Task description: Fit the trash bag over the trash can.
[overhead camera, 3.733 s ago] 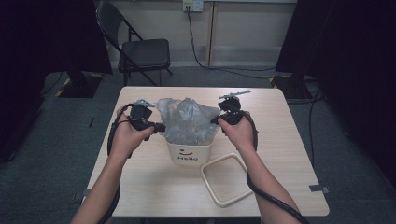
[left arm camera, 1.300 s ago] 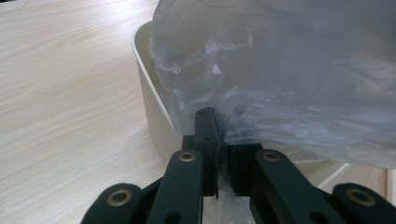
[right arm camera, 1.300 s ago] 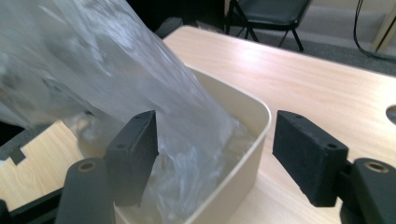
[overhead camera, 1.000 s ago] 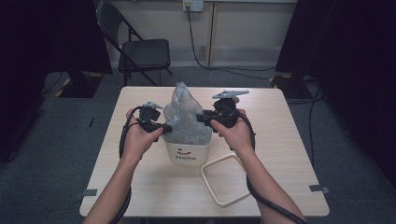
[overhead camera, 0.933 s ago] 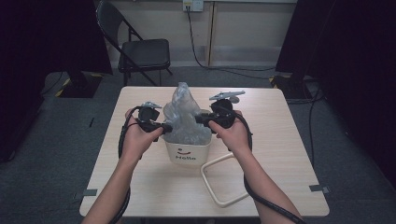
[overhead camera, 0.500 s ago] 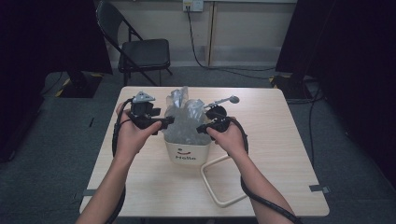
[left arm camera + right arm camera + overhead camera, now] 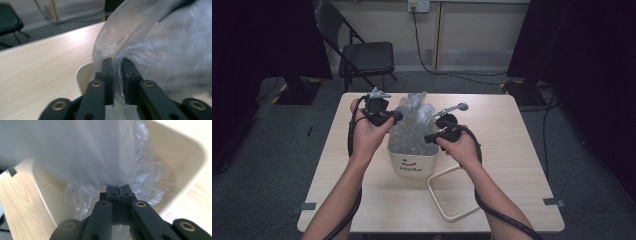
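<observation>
A cream bin (image 7: 412, 162) marked "Hello" stands mid-table with a clear plastic bag (image 7: 411, 125) rising out of it. My left gripper (image 7: 397, 116) is at the bag's upper left side, and in the left gripper view its jaws (image 7: 117, 61) pinch a fold of the bag (image 7: 162, 50) above the bin's rim (image 7: 79, 75). My right gripper (image 7: 428, 137) is lower, at the bag's right side by the bin's rim. In the right gripper view it (image 7: 117, 187) is shut on bag film (image 7: 100, 157) hanging into the bin (image 7: 190, 152).
A cream rectangular ring (image 7: 452, 192) lies flat on the wooden table (image 7: 512, 150) just right of the bin, under my right forearm. A folding chair (image 7: 362, 55) stands beyond the table's far edge. Dark curtains flank the room.
A second ago both grippers held the bag bunched tall between them. Since then the right gripper has dropped toward the bin's right rim and the bag's top sits lower and looser.
</observation>
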The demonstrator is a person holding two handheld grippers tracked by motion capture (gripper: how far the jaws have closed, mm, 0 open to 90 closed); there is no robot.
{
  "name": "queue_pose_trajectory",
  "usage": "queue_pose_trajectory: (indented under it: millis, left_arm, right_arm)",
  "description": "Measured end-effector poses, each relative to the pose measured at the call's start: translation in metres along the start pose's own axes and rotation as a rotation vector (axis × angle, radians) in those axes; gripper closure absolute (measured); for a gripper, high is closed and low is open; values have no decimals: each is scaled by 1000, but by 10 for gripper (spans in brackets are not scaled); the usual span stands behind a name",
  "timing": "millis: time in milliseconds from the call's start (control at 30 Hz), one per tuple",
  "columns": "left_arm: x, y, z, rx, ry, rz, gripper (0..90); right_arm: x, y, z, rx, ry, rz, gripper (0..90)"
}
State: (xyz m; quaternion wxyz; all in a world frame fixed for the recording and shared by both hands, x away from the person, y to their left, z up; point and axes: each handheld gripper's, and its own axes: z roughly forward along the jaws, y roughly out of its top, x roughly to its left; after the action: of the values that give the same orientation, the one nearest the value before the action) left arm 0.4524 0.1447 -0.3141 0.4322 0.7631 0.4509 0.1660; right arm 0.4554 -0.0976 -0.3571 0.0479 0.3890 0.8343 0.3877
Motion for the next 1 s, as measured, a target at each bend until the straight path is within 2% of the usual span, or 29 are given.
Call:
queue_pose_trajectory:
  millis: [233,433,600,733,833,933,1000]
  left_arm:
    - [28,-13,3,25,42,-73,883]
    - [49,-20,1,28,68,-124,883]
    - [60,-28,10,45,62,-152,885]
    - [67,-37,25,72,46,-182,886]
    - [71,-45,36,100,28,-197,889]
    - [72,-51,43,108,7,-216,890]
    - [71,-52,45,113,-5,-211,892]
  right_arm:
    - [-25,1,-28,-77,-42,49,899]
    - [-47,-5,-35,-105,-87,110,900]
    - [-62,-14,-26,-91,-88,140,896]
    - [-66,-18,-13,-83,-78,152,896]
    - [-70,-21,-3,-79,-67,156,895]
    - [-73,-23,6,-91,-47,166,893]
    - [-74,-23,9,-98,-41,172,893]
